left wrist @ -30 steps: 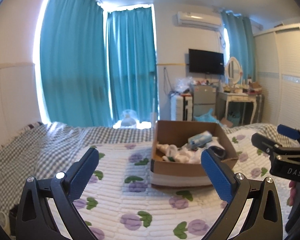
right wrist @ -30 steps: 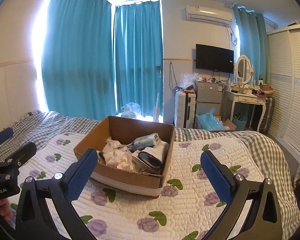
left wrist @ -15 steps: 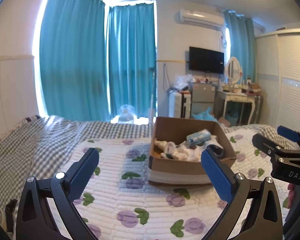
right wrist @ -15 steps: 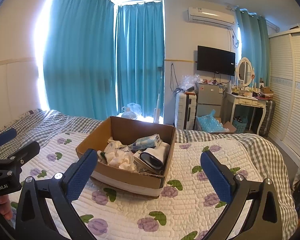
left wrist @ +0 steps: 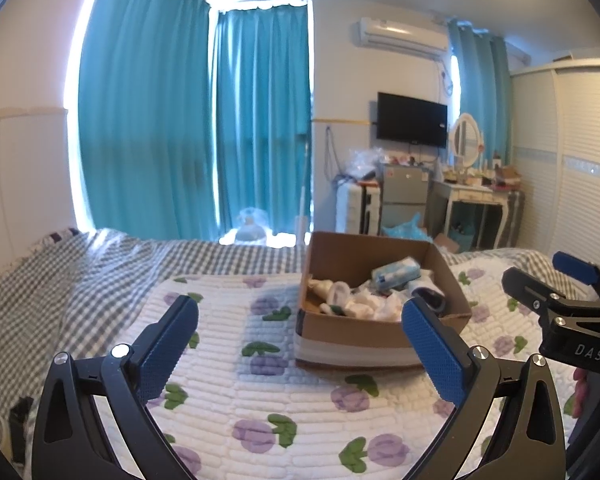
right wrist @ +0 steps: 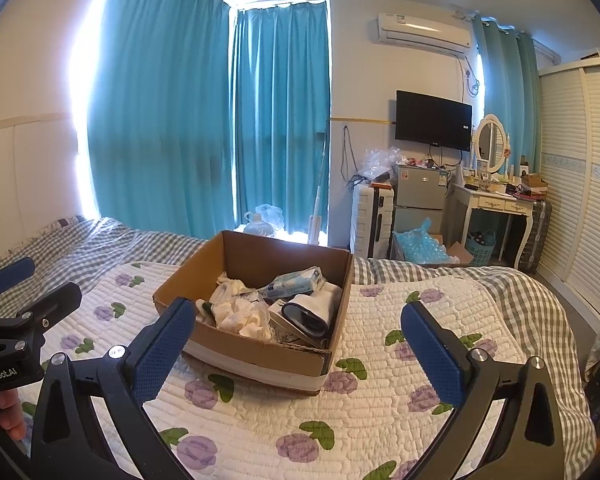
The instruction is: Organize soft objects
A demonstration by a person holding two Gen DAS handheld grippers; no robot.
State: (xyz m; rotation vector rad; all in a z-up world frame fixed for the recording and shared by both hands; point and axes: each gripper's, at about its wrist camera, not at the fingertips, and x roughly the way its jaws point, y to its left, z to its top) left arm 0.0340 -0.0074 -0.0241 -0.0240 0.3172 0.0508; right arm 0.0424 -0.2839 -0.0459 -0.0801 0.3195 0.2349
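An open cardboard box sits on the quilted bed. It holds white crumpled cloths, a blue-and-white packet and a white sock with a dark cuff. My left gripper is open and empty, above the quilt, short of the box and to its left. My right gripper is open and empty, with the box between and beyond its fingers. Each gripper shows at the edge of the other's view.
The bed has a white quilt with purple flowers over a grey checked sheet. Teal curtains hang behind. A fridge, suitcase and dressing table stand past the foot of the bed, a wardrobe at the right.
Both grippers have risen and drawn back slightly, so the box looks a little smaller and lower in the views. Both stay open and empty.
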